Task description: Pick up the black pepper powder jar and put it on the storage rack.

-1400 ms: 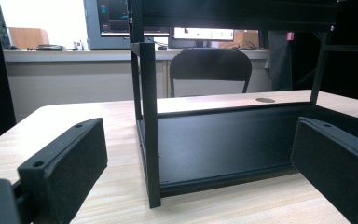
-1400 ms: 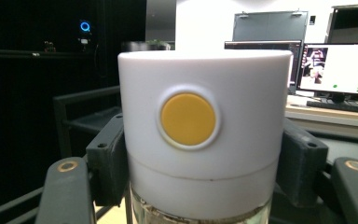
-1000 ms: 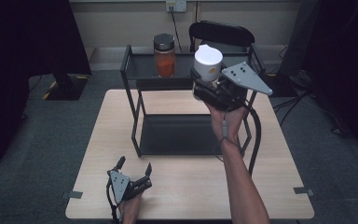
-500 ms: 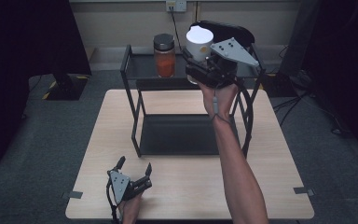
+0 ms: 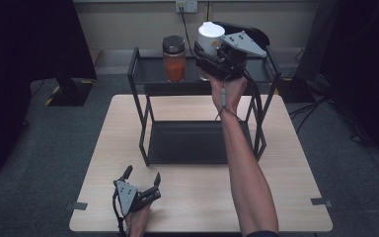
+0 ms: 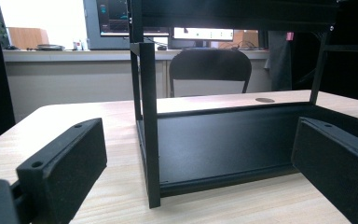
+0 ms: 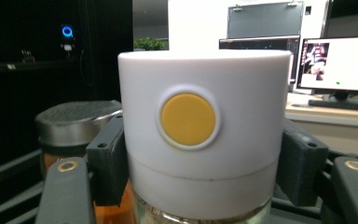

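Observation:
My right gripper (image 5: 208, 52) is shut on a glass jar with a white lid (image 5: 210, 35), held over the top shelf of a black wire rack (image 5: 150, 74). In the right gripper view the white lid (image 7: 205, 135) carries a round yellow button, and the pads (image 7: 107, 158) press on both its sides. Just left of it stands an orange-filled jar (image 5: 174, 59) with a dark lid (image 7: 74, 116) on the top shelf. My left gripper (image 5: 142, 177) rests open on the table near the front edge, its jaws (image 6: 200, 186) facing the rack's lower shelf (image 6: 223, 140) with nothing between them.
The rack stands at the back middle of the wooden table (image 5: 276, 163). A black chair (image 6: 209, 70) is behind the table, and a dark stand (image 5: 69, 84) is on the floor to the left. Monitors (image 7: 335, 60) sit on a far desk.
My right hand has carried the white-lidded jar up and away toward the back left, from the rack's right side to just beside the orange jar. The left gripper has kept still.

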